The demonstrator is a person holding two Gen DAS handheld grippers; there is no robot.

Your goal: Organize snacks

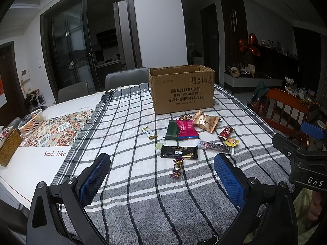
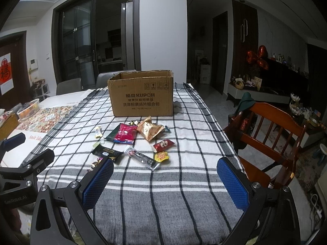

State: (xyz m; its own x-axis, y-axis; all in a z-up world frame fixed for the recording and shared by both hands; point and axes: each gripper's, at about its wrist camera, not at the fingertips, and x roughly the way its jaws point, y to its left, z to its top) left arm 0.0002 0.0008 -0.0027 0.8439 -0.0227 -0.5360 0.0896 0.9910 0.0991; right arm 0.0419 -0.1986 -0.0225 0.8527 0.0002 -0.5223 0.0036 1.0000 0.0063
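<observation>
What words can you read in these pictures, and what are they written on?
"KUPOH": cardboard box, with Chinese print I can't read surely.
"Smile like": white table mat; the rest is covered.
"CHEESE CRACKER", upside down: black snack bar.
"DAS": right gripper, seen from the left wrist.
"GenRobot.AI": left gripper, seen from the right wrist.
Other wrappers: too small.

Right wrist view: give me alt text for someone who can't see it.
About a dozen wrapped snacks lie scattered on a checked tablecloth in front of an open cardboard box. The right gripper hovers open and empty over the cloth near them. The left gripper shows at the left edge, and a wooden chair stands to the right.
</observation>
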